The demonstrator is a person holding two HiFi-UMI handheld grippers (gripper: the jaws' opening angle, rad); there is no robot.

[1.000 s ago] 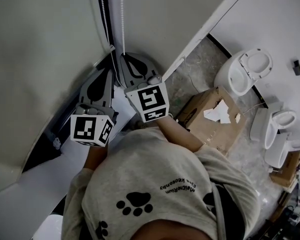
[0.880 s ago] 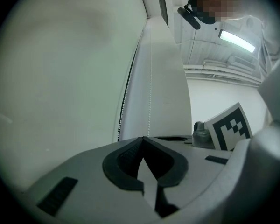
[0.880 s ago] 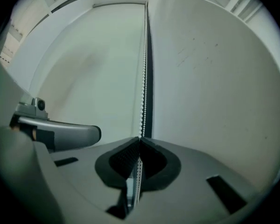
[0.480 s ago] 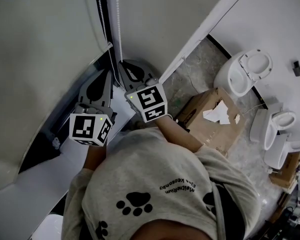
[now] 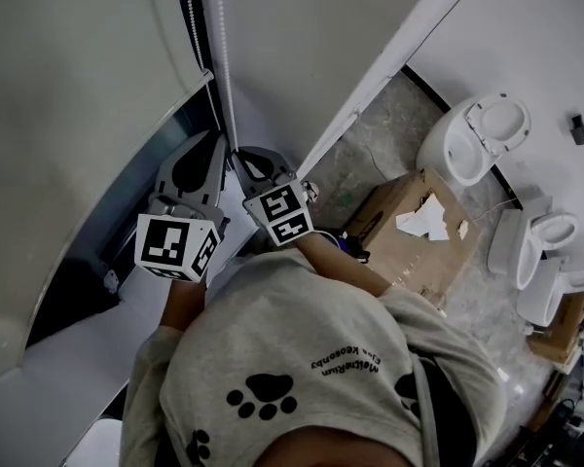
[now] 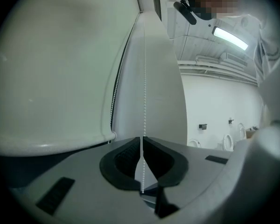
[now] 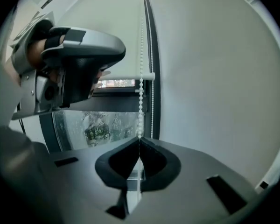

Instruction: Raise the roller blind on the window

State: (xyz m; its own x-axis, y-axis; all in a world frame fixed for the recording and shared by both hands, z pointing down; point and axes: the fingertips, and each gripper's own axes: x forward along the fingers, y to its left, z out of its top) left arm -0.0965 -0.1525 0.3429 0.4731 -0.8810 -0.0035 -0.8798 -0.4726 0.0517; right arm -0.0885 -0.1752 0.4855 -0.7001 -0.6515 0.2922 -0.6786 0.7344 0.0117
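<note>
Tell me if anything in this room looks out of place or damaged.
Yes. Several toilets stand loose on the floor at the head view's right, apparently uninstalled. The cardboard box beside them has its top torn open, with white scraps showing.

- Light grey short-sleeved T-shirt [image 5: 302, 343]; dark paw prints [image 5: 263, 395], small dark lettering [image 5: 350, 366]
- Left gripper [image 5: 218, 138]: grey shell, black ribbed pads [image 6: 123, 160], black-and-white marker cube [image 5: 178, 247]; jaws opening, bead chain [image 6: 144, 101] between
- Right gripper [image 5: 239, 154]: matching grey shell, smaller-looking marker cube [image 5: 280, 214]
</note>
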